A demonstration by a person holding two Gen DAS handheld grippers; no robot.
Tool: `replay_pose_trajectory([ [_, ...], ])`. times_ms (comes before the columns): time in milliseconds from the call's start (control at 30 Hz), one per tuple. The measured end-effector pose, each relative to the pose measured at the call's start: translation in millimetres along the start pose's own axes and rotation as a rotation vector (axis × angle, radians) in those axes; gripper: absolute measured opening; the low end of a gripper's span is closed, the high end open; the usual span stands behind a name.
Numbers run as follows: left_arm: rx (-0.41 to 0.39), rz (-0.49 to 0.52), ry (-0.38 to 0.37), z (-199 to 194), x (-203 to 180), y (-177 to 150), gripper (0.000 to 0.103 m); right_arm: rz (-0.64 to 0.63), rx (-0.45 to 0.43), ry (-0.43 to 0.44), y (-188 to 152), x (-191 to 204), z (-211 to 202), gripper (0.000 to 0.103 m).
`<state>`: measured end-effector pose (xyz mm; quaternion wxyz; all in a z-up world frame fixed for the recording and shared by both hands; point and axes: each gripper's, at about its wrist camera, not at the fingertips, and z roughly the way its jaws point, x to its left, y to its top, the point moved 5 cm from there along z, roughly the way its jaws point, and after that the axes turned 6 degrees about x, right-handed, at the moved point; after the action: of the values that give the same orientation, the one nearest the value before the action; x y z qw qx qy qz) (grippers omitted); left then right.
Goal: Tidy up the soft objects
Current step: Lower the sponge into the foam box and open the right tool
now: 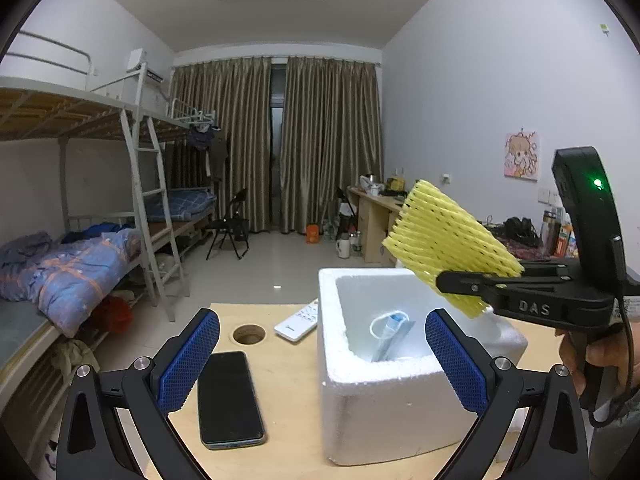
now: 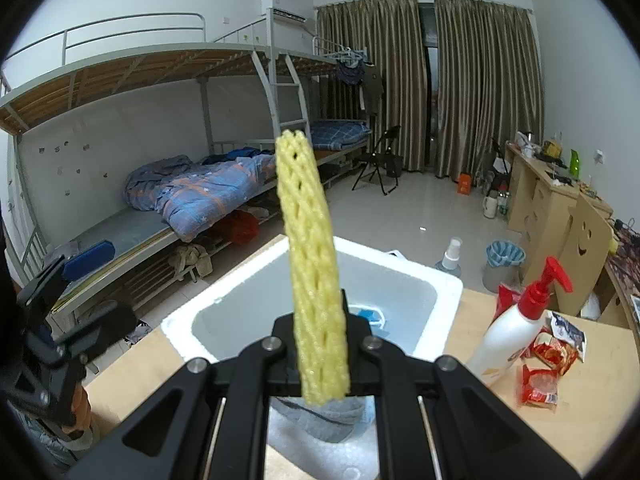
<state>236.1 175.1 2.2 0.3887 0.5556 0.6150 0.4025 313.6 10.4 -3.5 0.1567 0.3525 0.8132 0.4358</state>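
Yellow foam net sleeve (image 2: 314, 264) sticking up from the right gripper (image 2: 320, 344), fingers clamping its lower end, hanging over the white foam box (image 1: 360, 412) on the bench (image 1: 280, 360), left gripper (image 1: 322, 360) idling with blue-padded fingers (image 1: 188, 360) spread apart, black phone (image 1: 230, 398) lying between them.

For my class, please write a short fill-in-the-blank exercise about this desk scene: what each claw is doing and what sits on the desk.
1. The right claw is shut on a foam net sleeve whose colour is ____.
2. The left claw is ____ and holds nothing.
3. The white foam box stands on the desk with its top ____.
4. Left of the box lies a black ____, face up.

Missing words: yellow; open; open; phone
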Motion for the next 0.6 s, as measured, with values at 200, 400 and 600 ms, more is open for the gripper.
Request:
replay_pose_trajectory([
  [200,0.01,0.017,-0.017,2.7,-5.7,-5.7,0.103,0.029,0.028,0.0,-0.5,-4.4,10.5,0.013],
  [400,0.053,0.022,-0.029,15.2,-7.4,-13.4,0.103,0.04,0.035,0.004,1.6,-6.9,14.0,0.014],
  [600,0.071,0.015,-0.033,21.0,-6.9,-16.2,0.103,0.041,0.039,-0.005,-0.9,-8.1,17.1,0.046],
])
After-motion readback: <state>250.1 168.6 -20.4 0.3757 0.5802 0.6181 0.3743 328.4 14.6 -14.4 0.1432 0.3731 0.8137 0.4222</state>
